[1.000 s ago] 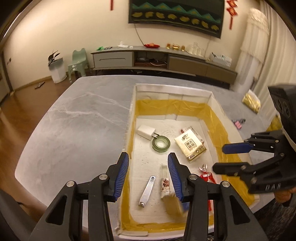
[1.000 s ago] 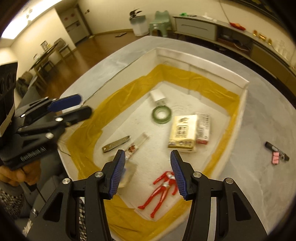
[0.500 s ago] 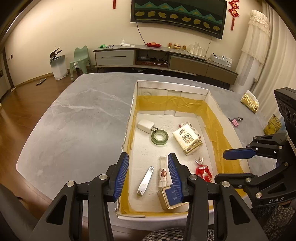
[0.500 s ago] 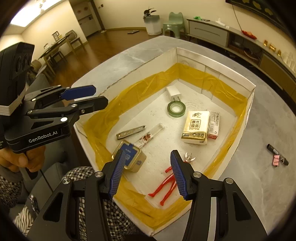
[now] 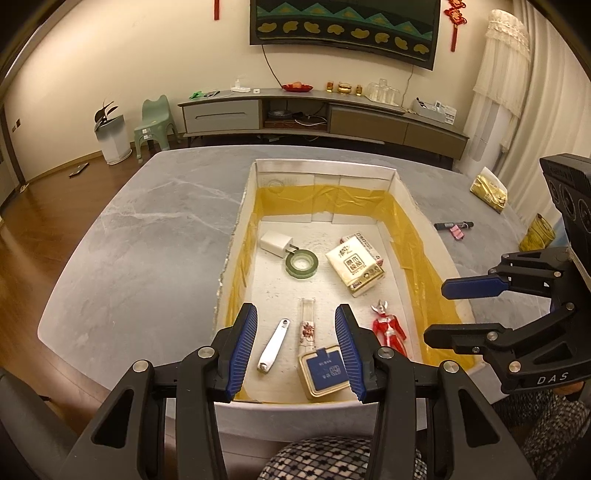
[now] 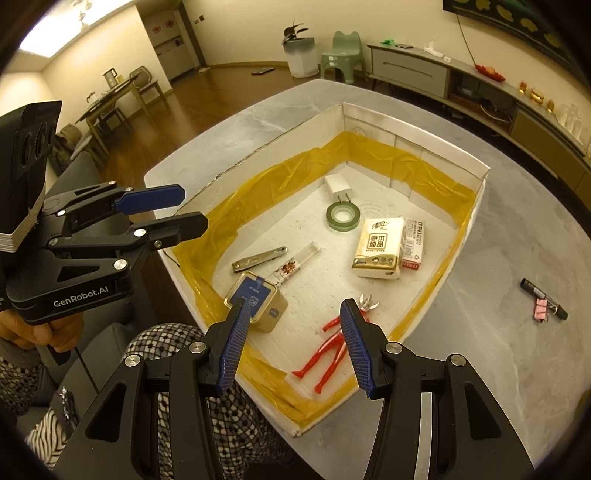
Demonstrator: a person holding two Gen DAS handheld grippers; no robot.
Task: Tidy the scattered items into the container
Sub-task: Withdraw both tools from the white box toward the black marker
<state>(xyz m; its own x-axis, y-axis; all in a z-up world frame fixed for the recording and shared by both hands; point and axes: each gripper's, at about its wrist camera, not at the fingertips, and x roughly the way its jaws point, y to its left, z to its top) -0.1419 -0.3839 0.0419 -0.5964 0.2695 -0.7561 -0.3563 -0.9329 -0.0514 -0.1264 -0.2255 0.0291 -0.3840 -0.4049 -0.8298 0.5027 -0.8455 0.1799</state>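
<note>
Two readable marks: "GenRobot.AI" left gripper (image 6: pixel 162 212), "DAS" right gripper (image 5: pixel 454 314).

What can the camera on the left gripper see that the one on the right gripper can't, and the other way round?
Only the left wrist view shows two gold packets on the table's far right, and the wall screen.

Only the right wrist view shows the dining table with chairs across the room, and the hand holding the left gripper.

Both show the white container, the green tape roll, tissue pack, red toy figure, blue-lidded tin, and the black marker left outside.
</note>
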